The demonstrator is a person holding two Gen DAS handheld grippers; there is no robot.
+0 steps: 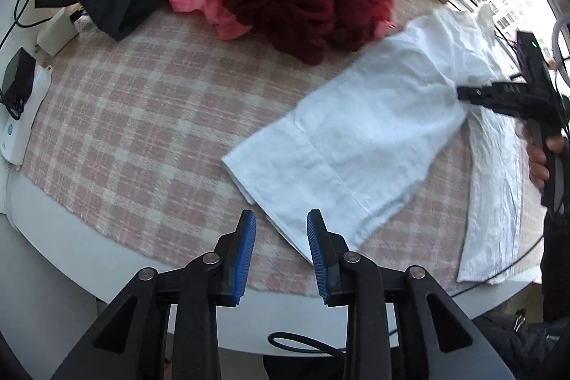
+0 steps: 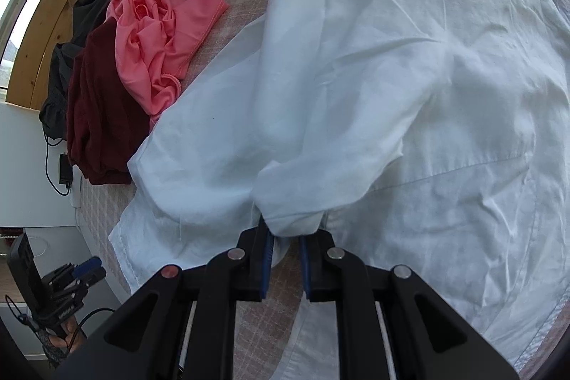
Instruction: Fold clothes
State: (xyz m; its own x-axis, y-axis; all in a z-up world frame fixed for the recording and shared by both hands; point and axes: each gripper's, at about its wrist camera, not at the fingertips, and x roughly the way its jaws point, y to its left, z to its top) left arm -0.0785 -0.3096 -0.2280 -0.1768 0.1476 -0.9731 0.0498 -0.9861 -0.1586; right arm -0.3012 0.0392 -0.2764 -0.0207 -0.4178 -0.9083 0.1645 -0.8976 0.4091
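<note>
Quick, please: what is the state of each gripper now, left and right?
Left gripper: open, holding nothing, above the checked cloth.
Right gripper: closed on a fold of the white shirt.

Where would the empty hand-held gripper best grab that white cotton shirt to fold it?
Probably the white cotton shirt's near hem corner, coming from above. It lies flat and exposed on the pink checked cloth, directly ahead of the open left hand-held gripper.

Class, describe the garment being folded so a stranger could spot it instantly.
Start at the pink checked cloth covering the table. On its window side lies the white shirt, spread out; its neighbours, the maroon, pink and black clothes, sit crumpled in a heap.
</note>
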